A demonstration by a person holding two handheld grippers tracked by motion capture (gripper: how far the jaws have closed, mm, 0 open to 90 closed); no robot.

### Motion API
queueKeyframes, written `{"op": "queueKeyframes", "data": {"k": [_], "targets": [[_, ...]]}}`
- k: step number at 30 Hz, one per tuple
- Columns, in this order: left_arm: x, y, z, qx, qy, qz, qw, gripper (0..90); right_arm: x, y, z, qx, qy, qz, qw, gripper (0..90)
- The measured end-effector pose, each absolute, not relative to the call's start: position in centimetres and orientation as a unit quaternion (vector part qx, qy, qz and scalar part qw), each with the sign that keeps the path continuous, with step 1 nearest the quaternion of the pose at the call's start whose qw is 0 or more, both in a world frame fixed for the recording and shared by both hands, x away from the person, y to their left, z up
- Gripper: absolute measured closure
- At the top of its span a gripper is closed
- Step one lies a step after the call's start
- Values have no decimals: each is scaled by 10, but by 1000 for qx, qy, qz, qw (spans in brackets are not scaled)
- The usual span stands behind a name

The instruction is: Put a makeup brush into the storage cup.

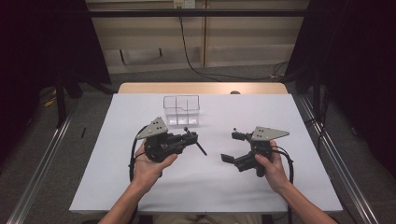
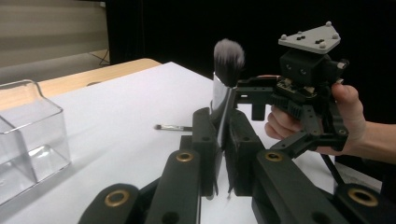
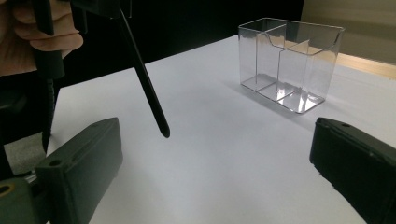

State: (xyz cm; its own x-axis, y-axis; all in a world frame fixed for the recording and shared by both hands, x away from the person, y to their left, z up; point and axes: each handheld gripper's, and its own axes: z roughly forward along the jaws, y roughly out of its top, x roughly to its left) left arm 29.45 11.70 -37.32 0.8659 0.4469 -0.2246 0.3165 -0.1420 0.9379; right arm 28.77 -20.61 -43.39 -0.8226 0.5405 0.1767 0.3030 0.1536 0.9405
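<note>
Black-handled makeup brush with a grey-tipped bristle head [image 2: 229, 58], clamped between the closed jaws of the left gripper [image 1: 191, 138] above the middle of the white table surface [image 1: 210, 186]; long axis tilted, bristles up, handle end [image 3: 163, 130] pointing down toward the surface without touching. Right gripper [image 1: 232, 147], jaws spread wide and empty, just beside, toward the right edge. Clear plastic compartmented organiser box [image 1: 181, 111] stands near the far edge. Small thin brush [image 2: 173, 127] lies flat on the surface beyond the left gripper
</note>
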Motion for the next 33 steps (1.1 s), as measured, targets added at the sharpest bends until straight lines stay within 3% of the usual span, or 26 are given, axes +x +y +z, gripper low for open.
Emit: {"op": "queueKeyframes", "data": {"k": [14, 33], "targets": [[302, 148, -370, 760, 280, 76, 581, 838, 266, -231, -435, 337, 712, 587, 187, 11], [320, 176, -357, 751, 307, 104, 576, 839, 240, -261, -439, 369, 705, 568, 210, 16]]}}
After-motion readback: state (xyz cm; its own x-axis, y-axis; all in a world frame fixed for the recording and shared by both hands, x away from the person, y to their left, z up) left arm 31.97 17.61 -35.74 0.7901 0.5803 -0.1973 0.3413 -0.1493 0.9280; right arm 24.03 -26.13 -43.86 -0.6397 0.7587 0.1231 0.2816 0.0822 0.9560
